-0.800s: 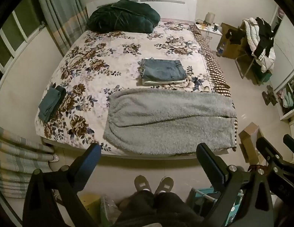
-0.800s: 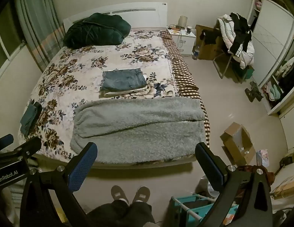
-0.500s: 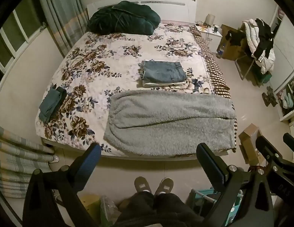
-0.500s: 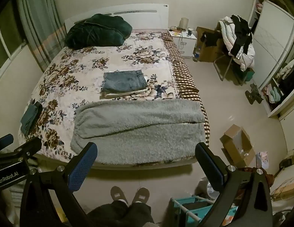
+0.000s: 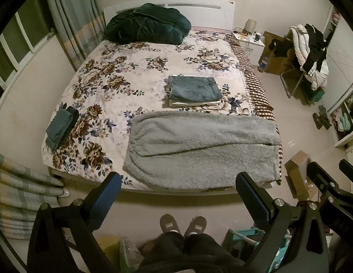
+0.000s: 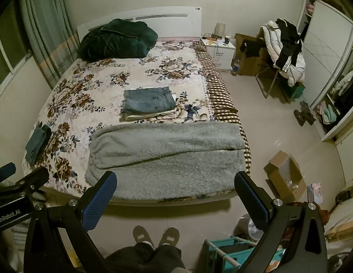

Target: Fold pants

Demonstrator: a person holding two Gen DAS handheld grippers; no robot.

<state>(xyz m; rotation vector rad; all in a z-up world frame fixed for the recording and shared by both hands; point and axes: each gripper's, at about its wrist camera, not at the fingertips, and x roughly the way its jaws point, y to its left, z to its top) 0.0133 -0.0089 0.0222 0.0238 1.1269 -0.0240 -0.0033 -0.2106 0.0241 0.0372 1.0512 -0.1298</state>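
Note:
Grey fleece pants (image 5: 203, 146) lie spread flat across the foot of the floral bed (image 5: 122, 86), legs side by side, one end at the bed's right edge. They also show in the right wrist view (image 6: 167, 157). My left gripper (image 5: 178, 184) is open and empty, held above the floor short of the bed's foot edge. My right gripper (image 6: 176, 183) is open and empty, at the same height to the right. Neither touches the pants.
A stack of folded jeans (image 5: 194, 89) lies mid-bed, a folded dark teal garment (image 5: 60, 127) at the left edge, a dark green duvet (image 5: 147, 26) at the headboard. A cardboard box (image 6: 283, 177), a teal rack (image 6: 231, 254) and my feet (image 6: 156, 234) are on the floor.
Both views have drifted slightly; the bed sits a little lower in the frames. Both grippers stay open. The pants have not moved.

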